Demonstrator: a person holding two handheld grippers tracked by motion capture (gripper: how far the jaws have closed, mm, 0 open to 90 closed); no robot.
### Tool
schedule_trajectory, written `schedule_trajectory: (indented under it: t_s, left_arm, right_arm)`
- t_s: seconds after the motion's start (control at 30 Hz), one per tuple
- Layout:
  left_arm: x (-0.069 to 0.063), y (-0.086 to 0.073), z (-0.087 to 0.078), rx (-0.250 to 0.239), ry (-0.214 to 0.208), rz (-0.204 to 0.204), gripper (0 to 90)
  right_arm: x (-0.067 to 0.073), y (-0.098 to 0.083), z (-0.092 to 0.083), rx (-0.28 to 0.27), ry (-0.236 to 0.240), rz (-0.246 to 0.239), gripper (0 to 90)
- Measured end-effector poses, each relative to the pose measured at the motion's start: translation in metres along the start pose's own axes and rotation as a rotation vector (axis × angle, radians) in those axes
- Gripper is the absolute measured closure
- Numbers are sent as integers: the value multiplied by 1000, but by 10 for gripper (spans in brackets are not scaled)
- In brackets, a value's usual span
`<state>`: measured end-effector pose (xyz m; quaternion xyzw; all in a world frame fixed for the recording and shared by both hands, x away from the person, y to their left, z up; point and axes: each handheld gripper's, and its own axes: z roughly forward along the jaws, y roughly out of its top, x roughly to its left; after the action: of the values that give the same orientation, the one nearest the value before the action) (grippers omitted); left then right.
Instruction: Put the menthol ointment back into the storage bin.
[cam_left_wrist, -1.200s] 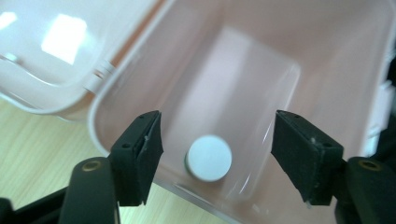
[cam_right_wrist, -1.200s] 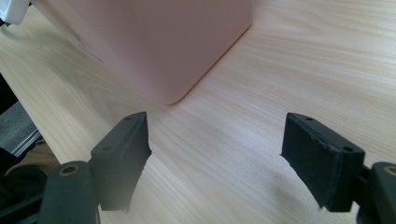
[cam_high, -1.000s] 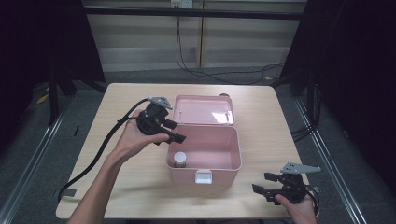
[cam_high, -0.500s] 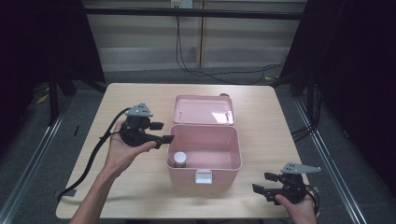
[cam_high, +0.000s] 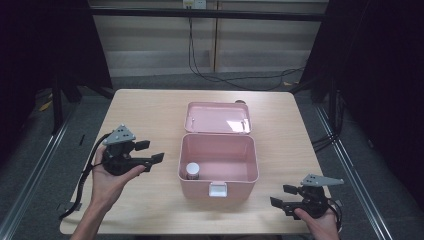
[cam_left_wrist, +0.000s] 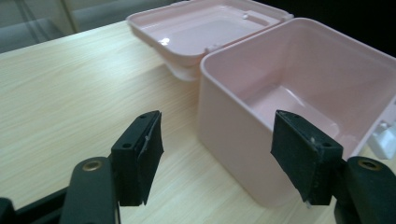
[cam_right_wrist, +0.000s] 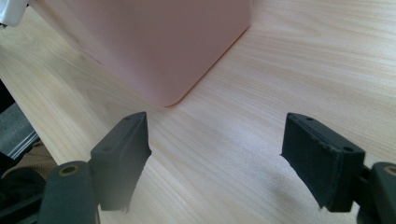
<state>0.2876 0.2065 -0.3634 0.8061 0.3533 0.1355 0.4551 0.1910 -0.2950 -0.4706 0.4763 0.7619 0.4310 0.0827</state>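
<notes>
Retreat is what changed: your left gripper (cam_high: 150, 152) has pulled back from the pink box (cam_high: 218, 165) onto the counter (cam_high: 150, 110), jaws apart and empty. Small bottle (cam_high: 192, 171) sits inside. Right gripper (cam_high: 282, 196) also gapes, empty; delivery looks done.

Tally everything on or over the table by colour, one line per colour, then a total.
Pink: 1, the open box with its lid folded back
White-capped: 1, the small bottle inside the box
Black: 2, the left gripper and the right gripper
Total: 4
</notes>
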Motion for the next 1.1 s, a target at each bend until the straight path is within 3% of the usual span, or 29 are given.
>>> schedule_trajectory:
  t_s: [0.07,0.17,0.23,0.3,0.47,0.67,0.87,1.0,1.03,1.1]
  left_arm:
    - [0,-6,-4,-15,13,-20,342]
    - [-1,-12,-8,-4,51,-21,352]
    - [-4,-18,-11,2,54,-27,352]
    - [-7,-25,-13,-11,90,-27,372]
    - [-14,-45,-15,32,76,-27,352]
    - [-10,-78,-17,29,66,-136,322]
    - [-12,-100,-23,29,99,-134,313]
    - [-13,-114,-24,46,87,-159,292]
    - [-13,-117,-24,74,52,-176,272]
    - [-14,-121,-23,83,57,-151,296]
  right_arm:
    - [-1,0,1,2,-2,0,230]
    - [0,0,0,4,0,-3,230]
    - [0,0,0,3,1,-1,230]
    - [0,0,0,2,2,-3,230]
    - [1,1,0,6,2,1,230]
    - [0,1,1,6,-2,-4,230]
    - [1,1,1,5,-1,-5,230]
    - [1,1,1,5,-2,-7,230]
    - [1,1,1,5,-3,-10,230]
    - [1,1,1,7,-2,-13,230]
